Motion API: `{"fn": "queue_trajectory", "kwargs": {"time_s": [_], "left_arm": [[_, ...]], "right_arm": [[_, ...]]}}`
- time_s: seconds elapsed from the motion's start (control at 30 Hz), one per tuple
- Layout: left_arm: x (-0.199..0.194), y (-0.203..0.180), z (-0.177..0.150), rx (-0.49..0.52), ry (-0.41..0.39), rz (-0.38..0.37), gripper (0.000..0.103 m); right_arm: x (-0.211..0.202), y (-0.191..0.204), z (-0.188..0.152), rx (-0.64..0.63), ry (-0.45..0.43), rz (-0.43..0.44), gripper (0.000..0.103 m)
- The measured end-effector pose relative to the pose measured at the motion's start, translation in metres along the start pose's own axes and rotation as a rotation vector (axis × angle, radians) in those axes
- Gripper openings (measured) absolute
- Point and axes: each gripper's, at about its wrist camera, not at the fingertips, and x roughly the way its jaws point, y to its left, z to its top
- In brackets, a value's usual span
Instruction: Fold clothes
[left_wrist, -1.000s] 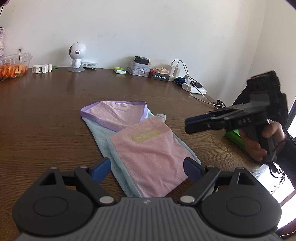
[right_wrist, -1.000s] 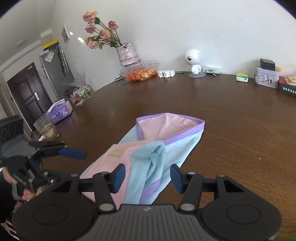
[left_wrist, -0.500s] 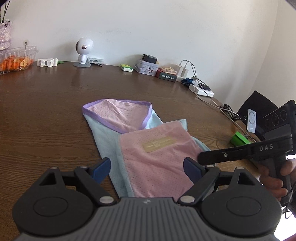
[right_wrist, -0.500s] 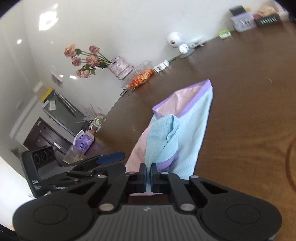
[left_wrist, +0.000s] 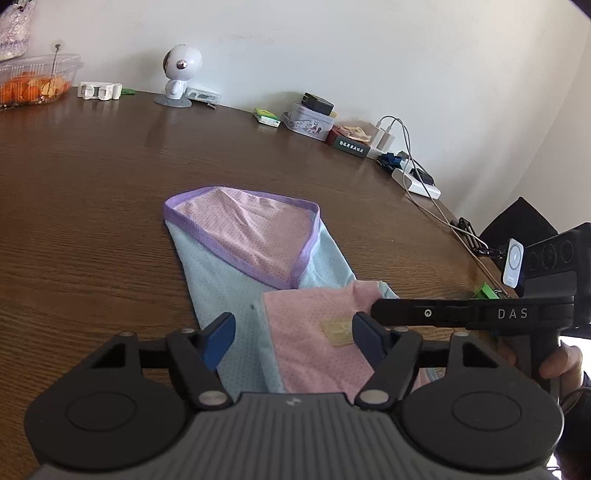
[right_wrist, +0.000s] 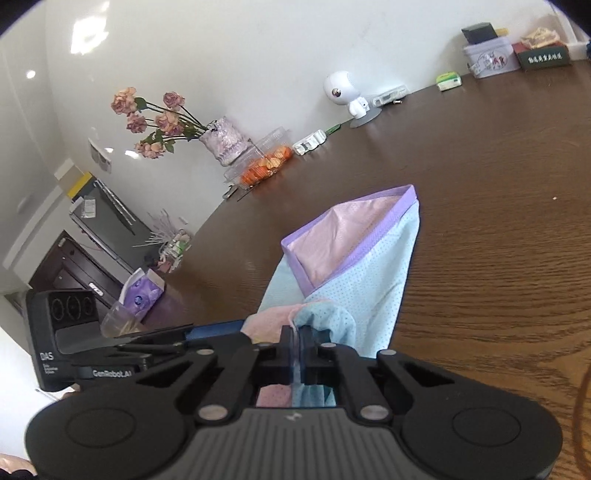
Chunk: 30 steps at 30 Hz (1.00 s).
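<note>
A pink and light-blue mesh garment (left_wrist: 258, 266) with a purple waistband lies partly folded on the brown wooden table (left_wrist: 92, 184); it also shows in the right wrist view (right_wrist: 354, 266). My left gripper (left_wrist: 291, 332) is open, its blue pads either side of the garment's near end, just above it. My right gripper (right_wrist: 295, 336) is shut on a bunched pink and blue edge of the garment near its right corner. In the left wrist view the right gripper (left_wrist: 376, 308) reaches in from the right over the pink flap.
Along the far table edge stand a white round-headed figurine (left_wrist: 181, 70), a clear box of orange food (left_wrist: 33, 83), tins and boxes (left_wrist: 310, 120), and a power strip with cables (left_wrist: 417, 181). A vase of flowers (right_wrist: 221, 140) and a tissue pack (right_wrist: 142, 295) sit at the left.
My right gripper closed on the garment's right edge and lifted it slightly. My left gripper moved forward and lower over the garment's near end, staying open.
</note>
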Motion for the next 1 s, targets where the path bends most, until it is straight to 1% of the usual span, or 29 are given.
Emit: {"fn": "queue_trajectory", "kwargs": {"time_s": [0.03,0.07,0.1,0.13,0.17,0.2,0.23,0.3,0.37,0.4,0.43,0.47,0.5,0.57,0.6,0.63,0.7,0.73,0.77,0.8,0.83,0.87,0.9,0.93,0.97,1.0], "left_arm": [[0.003,0.001,0.001,-0.002,0.003,0.003,0.071],[0.005,0.003,0.002,-0.014,0.005,0.005,0.071],[0.007,0.006,0.002,-0.03,0.007,0.005,0.071],[0.008,0.008,0.003,-0.042,0.007,0.006,0.07],[0.008,0.009,0.004,-0.047,0.003,0.005,0.07],[0.009,0.01,0.005,-0.048,-0.001,0.001,0.07],[0.01,0.011,0.006,-0.05,-0.001,-0.006,0.07],[0.013,0.011,0.008,-0.054,-0.004,-0.003,0.07],[0.016,0.009,0.008,-0.053,-0.01,0.016,0.068],[0.017,0.008,0.008,-0.047,-0.009,0.013,0.058],[0.018,0.007,0.007,-0.042,-0.004,0.007,0.041],[0.019,0.006,0.007,-0.036,0.002,-0.002,0.031],[0.018,0.005,0.006,-0.032,-0.003,-0.006,0.012],[0.014,0.004,0.005,-0.035,-0.029,-0.001,0.009],[0.009,0.003,0.005,-0.044,-0.049,0.004,0.007],[0.004,0.003,0.005,-0.05,-0.068,0.007,0.007],[-0.004,0.003,0.006,-0.058,-0.1,0.024,0.007],[0.0,0.004,0.007,-0.058,-0.092,0.04,0.008],[0.006,0.005,0.007,-0.055,-0.076,0.057,0.008],[0.011,0.007,0.007,-0.052,-0.059,0.074,0.009],[0.013,0.007,0.006,-0.045,-0.058,0.1,0.014],[0.013,0.006,0.004,-0.036,-0.065,0.131,0.023],[0.009,0.004,0.002,-0.026,-0.088,0.169,0.039],[0.003,0.001,-0.001,-0.018,-0.121,0.197,0.045],[-0.004,-0.003,-0.003,-0.014,-0.151,0.207,0.048],[-0.011,-0.009,-0.005,-0.003,-0.174,0.198,0.054]], "right_arm": [[0.001,-0.001,0.004,0.016,0.005,0.065,0.002],[0.003,-0.001,0.007,0.021,0.01,0.101,0.002],[0.004,0.002,0.011,0.009,0.02,0.067,0.002],[0.004,0.005,0.014,-0.021,0.025,-0.001,0.003],[0.003,0.006,0.015,-0.053,0.018,-0.075,0.008],[0.001,0.006,0.015,-0.056,0.015,-0.108,0.015],[-0.002,0.006,0.015,-0.056,0.012,-0.138,0.019],[-0.009,0.009,0.011,-0.071,-0.017,-0.126,0.033],[-0.012,0.015,0.006,-0.102,-0.049,-0.165,0.041],[-0.01,0.014,0.006,-0.097,-0.048,-0.189,0.041],[-0.007,0.013,0.006,-0.084,-0.037,-0.195,0.042],[-0.004,0.011,0.005,-0.076,-0.022,-0.187,0.041],[0.001,0.007,0.005,-0.067,-0.004,-0.184,0.03],[0.008,0.005,0.005,-0.052,0.006,-0.159,0.004],[0.008,0.007,0.007,-0.058,0.001,-0.139,0.003],[0.007,0.009,0.009,-0.062,-0.008,-0.11,0.003],[0.01,0.008,0.017,-0.034,0.0,-0.091,0.003],[0.012,0.007,0.021,-0.019,0.005,-0.081,0.003],[0.017,0.002,0.023,-0.012,0.019,-0.112,0.005],[0.022,-0.002,0.023,-0.013,0.037,-0.158,0.011],[0.024,-0.005,0.021,-0.016,0.047,-0.206,0.013],[0.022,-0.004,0.02,-0.029,0.043,-0.234,0.016],[0.016,-0.001,0.016,-0.056,0.021,-0.252,0.018],[0.009,0.004,0.014,-0.086,-0.006,-0.276,0.019],[0.002,0.01,0.012,-0.116,-0.035,-0.3,0.019],[-0.005,0.016,0.01,-0.146,-0.063,-0.324,0.019]]}}
